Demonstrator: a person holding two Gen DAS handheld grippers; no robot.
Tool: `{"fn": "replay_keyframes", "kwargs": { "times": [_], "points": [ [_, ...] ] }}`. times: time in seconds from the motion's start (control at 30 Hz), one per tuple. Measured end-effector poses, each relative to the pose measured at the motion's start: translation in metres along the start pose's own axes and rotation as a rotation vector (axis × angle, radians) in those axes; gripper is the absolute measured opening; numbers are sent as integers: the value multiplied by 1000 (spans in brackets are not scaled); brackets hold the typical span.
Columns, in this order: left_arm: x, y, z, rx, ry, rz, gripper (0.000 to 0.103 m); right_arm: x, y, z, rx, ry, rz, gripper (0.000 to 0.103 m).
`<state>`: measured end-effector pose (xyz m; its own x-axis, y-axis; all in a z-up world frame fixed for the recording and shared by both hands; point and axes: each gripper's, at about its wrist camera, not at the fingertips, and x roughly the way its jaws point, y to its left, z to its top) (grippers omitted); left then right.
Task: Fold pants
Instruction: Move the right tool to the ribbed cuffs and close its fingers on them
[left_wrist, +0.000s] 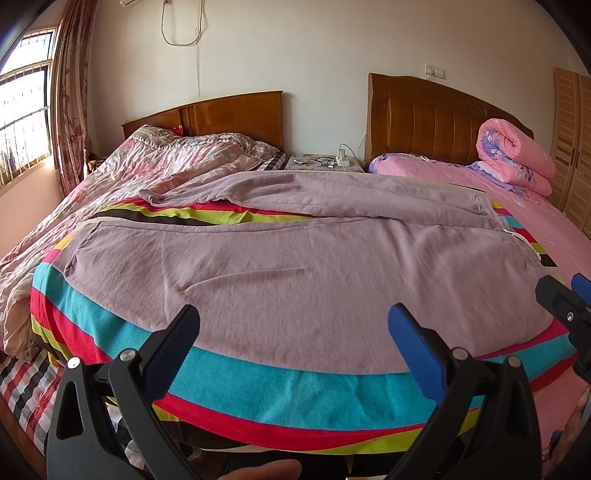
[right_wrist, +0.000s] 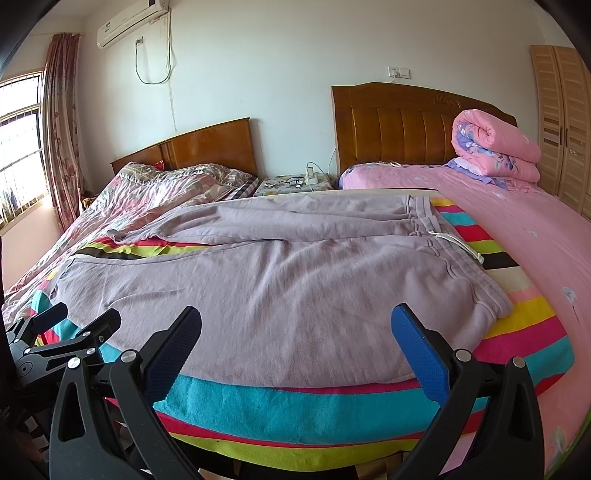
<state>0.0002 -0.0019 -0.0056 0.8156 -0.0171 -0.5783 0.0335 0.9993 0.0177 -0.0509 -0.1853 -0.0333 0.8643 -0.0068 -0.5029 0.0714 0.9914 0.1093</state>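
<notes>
Mauve sweatpants (left_wrist: 280, 258) (right_wrist: 280, 266) lie spread across a striped towel (left_wrist: 258, 391) (right_wrist: 258, 402). The waistband with its white drawstring (right_wrist: 458, 243) is at the right, and the two legs run to the left, parted in a narrow V. My left gripper (left_wrist: 295, 325) hovers open over the near edge of the nearer leg, holding nothing. My right gripper (right_wrist: 297, 325) is open too, above the near edge close to the waist end. Each gripper shows at the side of the other's view, the right gripper (left_wrist: 569, 299) and the left gripper (right_wrist: 74, 325).
The towel covers a board between two beds with wooden headboards. A crumpled floral quilt (left_wrist: 147, 173) lies on the left, a pink sheet (right_wrist: 535, 236) and a rolled pink duvet (right_wrist: 495, 147) on the right. A nightstand (right_wrist: 295, 184) with cables stands behind. A wardrobe (right_wrist: 565, 122) is at far right.
</notes>
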Motion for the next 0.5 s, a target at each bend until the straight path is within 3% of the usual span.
{"fn": "replay_keyframes", "kwargs": {
  "times": [0.17, 0.27, 0.33, 0.43, 0.5],
  "points": [
    [21, 8, 18, 6, 84, -138, 102, 26, -15, 15, -43, 33, 50, 99],
    [37, 18, 48, 1, 77, -109, 102, 56, -32, 44, -70, 60, 68, 99],
    [59, 28, 75, -44, 116, -125, 102, 82, -44, 68, -89, 79, 84, 99],
    [110, 38, 108, -94, 265, -277, 102, 135, -63, 105, -117, 141, 93, 99],
    [144, 45, 124, -149, 331, -352, 102, 175, -73, 128, -126, 182, 152, 99]
  ]
}}
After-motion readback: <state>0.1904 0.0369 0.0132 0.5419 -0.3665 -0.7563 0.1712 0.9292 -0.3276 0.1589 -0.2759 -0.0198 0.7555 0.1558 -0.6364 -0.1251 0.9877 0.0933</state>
